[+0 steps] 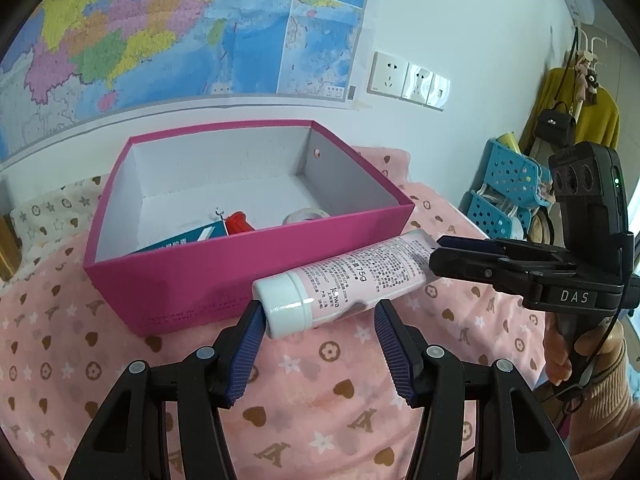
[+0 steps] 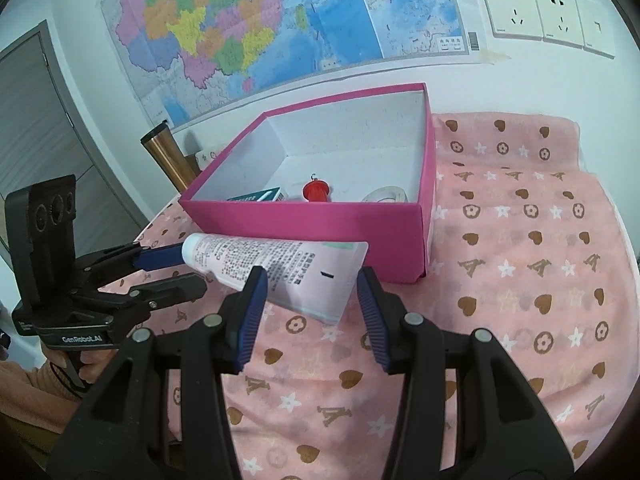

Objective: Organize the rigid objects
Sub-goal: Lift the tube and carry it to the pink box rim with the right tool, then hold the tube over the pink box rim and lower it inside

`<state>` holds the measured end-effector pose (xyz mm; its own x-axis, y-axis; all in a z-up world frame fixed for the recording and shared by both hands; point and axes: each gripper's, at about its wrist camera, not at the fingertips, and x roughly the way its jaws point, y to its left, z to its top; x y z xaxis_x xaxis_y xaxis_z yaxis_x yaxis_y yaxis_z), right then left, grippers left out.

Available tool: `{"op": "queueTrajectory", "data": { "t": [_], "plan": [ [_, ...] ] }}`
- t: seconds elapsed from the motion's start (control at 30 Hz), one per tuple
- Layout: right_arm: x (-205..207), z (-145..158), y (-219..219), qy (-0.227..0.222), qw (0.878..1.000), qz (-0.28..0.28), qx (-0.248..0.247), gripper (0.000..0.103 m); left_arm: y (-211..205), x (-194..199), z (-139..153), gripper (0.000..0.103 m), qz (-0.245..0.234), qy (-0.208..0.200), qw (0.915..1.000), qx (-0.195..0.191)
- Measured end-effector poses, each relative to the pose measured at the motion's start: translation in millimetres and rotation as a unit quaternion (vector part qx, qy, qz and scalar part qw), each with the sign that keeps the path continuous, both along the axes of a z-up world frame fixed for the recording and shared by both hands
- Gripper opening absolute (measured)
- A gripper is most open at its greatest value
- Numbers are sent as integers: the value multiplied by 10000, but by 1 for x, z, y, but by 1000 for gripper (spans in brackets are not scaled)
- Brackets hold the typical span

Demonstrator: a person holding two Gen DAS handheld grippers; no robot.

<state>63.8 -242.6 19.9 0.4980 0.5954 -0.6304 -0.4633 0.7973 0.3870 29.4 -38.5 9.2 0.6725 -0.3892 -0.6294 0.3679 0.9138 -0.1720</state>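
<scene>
Tube (image 1: 344, 280) of cream, white-capped, sits just in front of the pink box (image 1: 208, 280), seemingly raised off the patterned blanket (image 1: 328, 412), one end at each gripper; my guess is it goes into the box next, beside the red item (image 1: 240, 222), the carton (image 1: 188, 238) and the tape roll (image 1: 306, 216) already inside. Left gripper (image 1: 318, 330) has its jaws partly open around the cap end, one pad touching the cap. Right gripper (image 2: 308, 302) stands partly open around the flat crimped end; whether either truly grips, I cannot tell.
</scene>
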Motion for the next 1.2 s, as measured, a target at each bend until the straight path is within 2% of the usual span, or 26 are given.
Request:
{"op": "queueTrajectory", "data": {
  "t": [1.2],
  "plan": [
    [9, 10, -1, -171, 9999, -12, 14, 50, -3, 12, 10, 57, 13, -164, 9998, 85]
  ]
}}
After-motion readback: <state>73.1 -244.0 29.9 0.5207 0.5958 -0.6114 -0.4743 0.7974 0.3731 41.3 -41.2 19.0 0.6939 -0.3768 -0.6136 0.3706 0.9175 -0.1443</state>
